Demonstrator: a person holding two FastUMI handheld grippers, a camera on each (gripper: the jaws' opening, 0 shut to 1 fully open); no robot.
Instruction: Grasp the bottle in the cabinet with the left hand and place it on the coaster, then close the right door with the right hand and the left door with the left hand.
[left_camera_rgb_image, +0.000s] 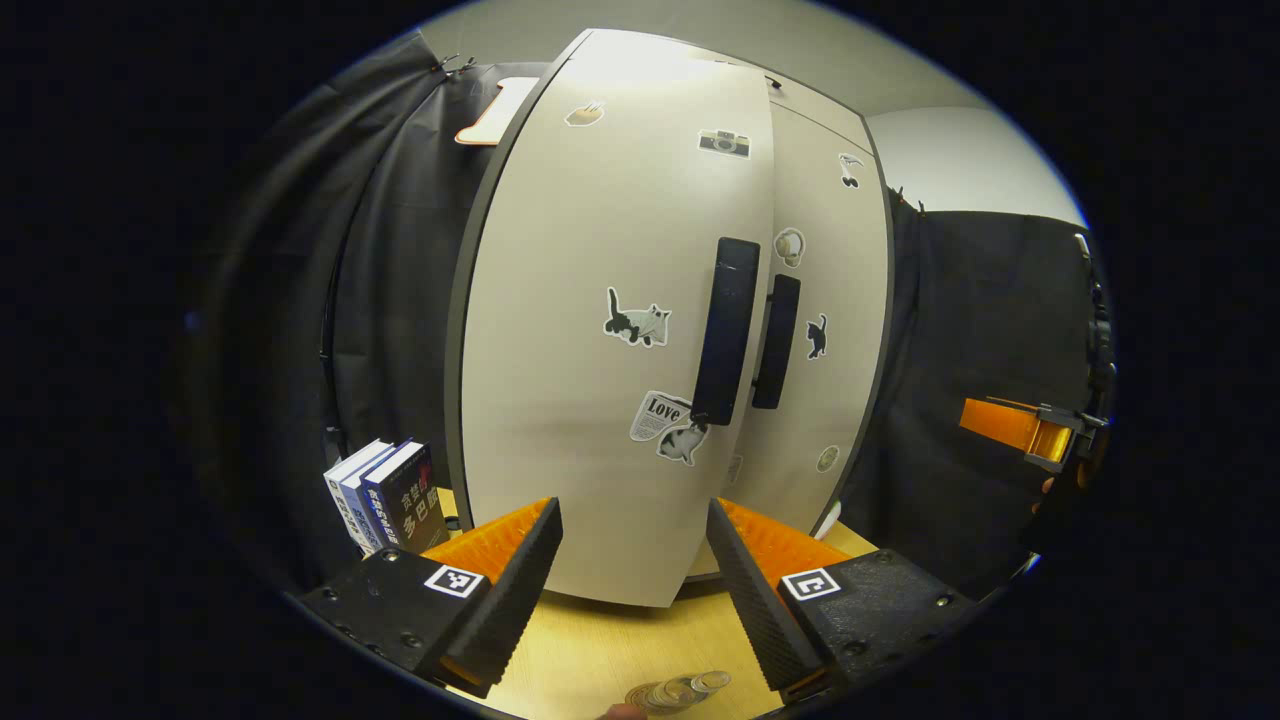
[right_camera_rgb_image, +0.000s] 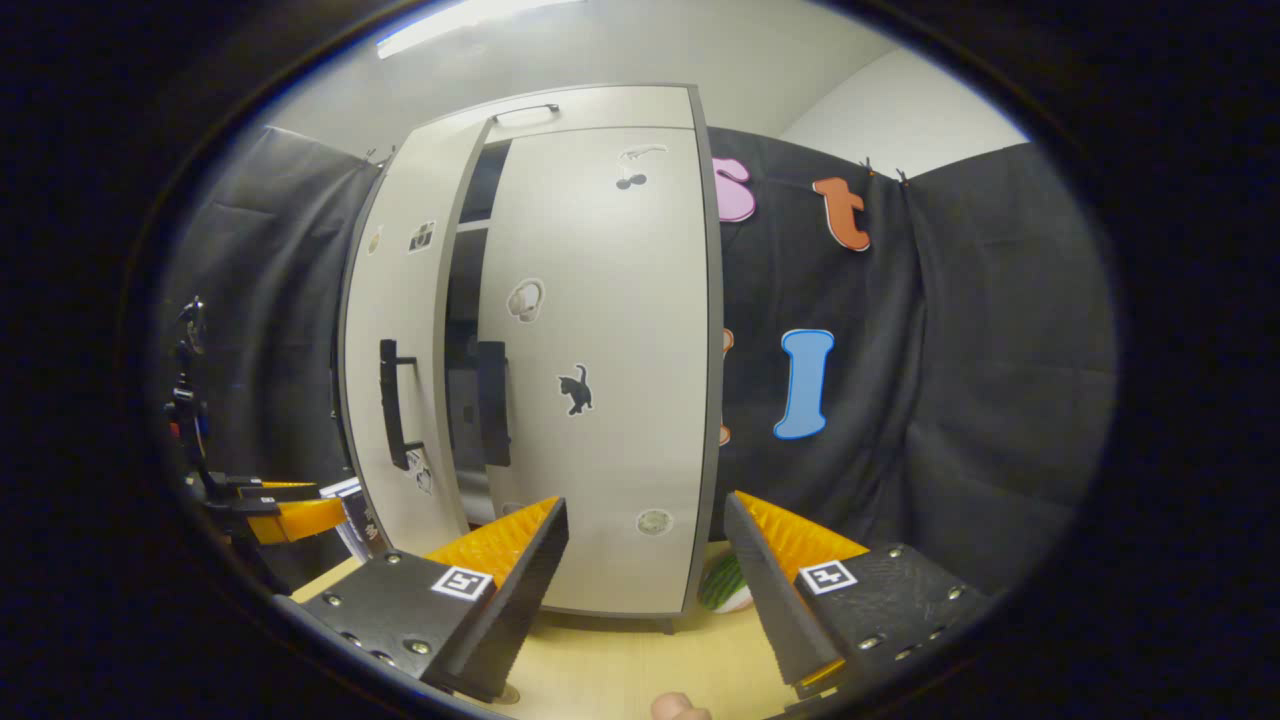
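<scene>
One sticker on the left door reads "Love".

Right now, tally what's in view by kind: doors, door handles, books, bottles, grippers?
Doors: 2, the left door and the right door
Door handles: 2, the left handle and the right handle
Books: 3, standing beside the cabinet
Bottles: 1
Grippers: 2, the left gripper and the right gripper, both open
Total: 10

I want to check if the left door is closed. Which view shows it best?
The right gripper view: the left door stands edge-on with a dark gap beside it. The left gripper view shows it face-on, hiding the gap.
</scene>
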